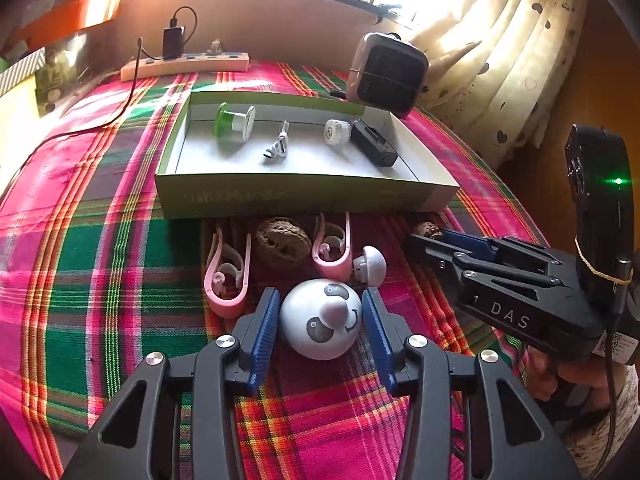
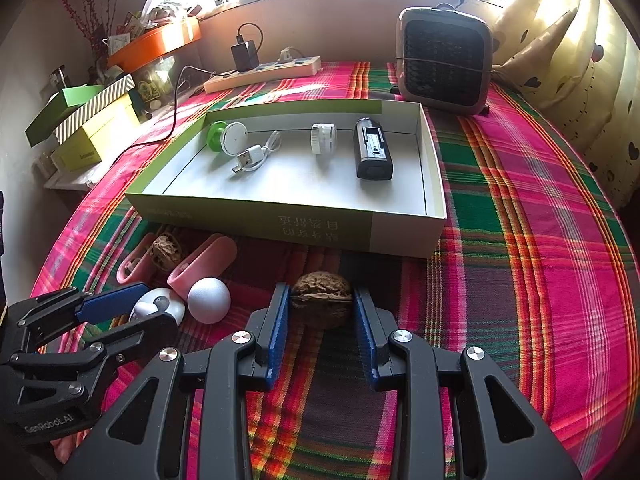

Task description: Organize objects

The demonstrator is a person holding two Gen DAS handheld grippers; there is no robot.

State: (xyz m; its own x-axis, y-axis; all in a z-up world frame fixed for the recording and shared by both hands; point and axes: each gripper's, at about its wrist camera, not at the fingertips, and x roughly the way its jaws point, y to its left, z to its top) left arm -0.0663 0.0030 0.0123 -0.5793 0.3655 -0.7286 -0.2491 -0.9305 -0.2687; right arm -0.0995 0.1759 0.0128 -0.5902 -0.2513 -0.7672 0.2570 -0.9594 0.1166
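A white panda-face ball (image 1: pixel 320 320) lies on the plaid cloth between the blue pads of my left gripper (image 1: pixel 320 294), which touch both its sides. In the right wrist view my right gripper (image 2: pixel 320 288) is shut on a walnut (image 2: pixel 322 300) resting on the cloth. Another walnut (image 1: pixel 282 242), two pink clips (image 1: pixel 226 276) (image 1: pixel 332 248) and a small white dome piece (image 1: pixel 370 266) lie in front of the open green-and-white box (image 1: pixel 304 196). The box holds a green spool (image 1: pixel 232 122), a white USB cable (image 1: pixel 278 146), a white cap (image 1: pixel 336 132) and a black device (image 1: pixel 374 142).
A small fan heater (image 2: pixel 444 60) stands behind the box at the right. A power strip (image 2: pixel 264 74) with a black charger (image 2: pixel 244 54) lies by the back wall. Stacked boxes (image 2: pixel 92 128) sit off the left edge; a curtain (image 1: pixel 516 52) hangs on the right.
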